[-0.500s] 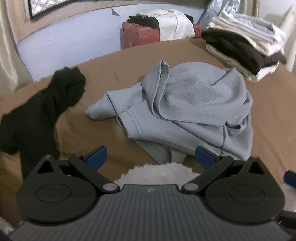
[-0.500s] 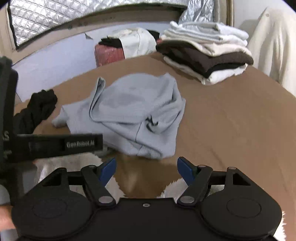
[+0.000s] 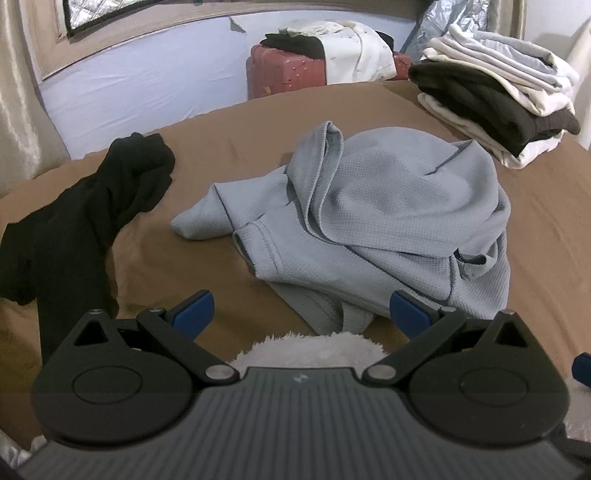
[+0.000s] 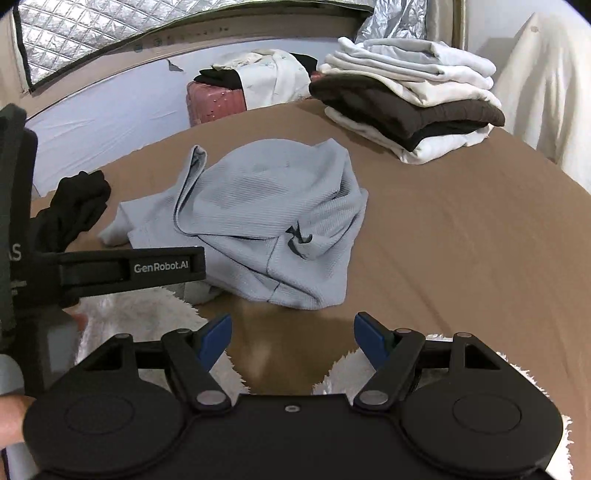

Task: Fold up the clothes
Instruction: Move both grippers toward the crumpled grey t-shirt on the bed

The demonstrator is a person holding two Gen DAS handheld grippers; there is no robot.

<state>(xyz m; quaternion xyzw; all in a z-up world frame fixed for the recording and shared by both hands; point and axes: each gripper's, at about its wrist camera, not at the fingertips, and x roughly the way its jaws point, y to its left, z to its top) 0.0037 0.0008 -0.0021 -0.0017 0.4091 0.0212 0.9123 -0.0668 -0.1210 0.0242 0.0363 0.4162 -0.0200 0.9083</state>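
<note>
The light blue waffle-knit shirt (image 3: 373, 221) lies crumpled in the middle of the brown bed (image 4: 461, 240). No fold is started. Both the left gripper (image 3: 299, 314) and the right gripper (image 4: 291, 332) hang near its front edge, jaws wide apart, holding nothing. Next, I think, they must grab a hem and spread it flat. A black garment (image 3: 88, 214) lies by the left edge. A folded stack (image 4: 410, 99) sits at the far right corner.

Pink suitcase (image 3: 286, 75) by wall — quilted foil window cover (image 4: 110, 33).
</note>
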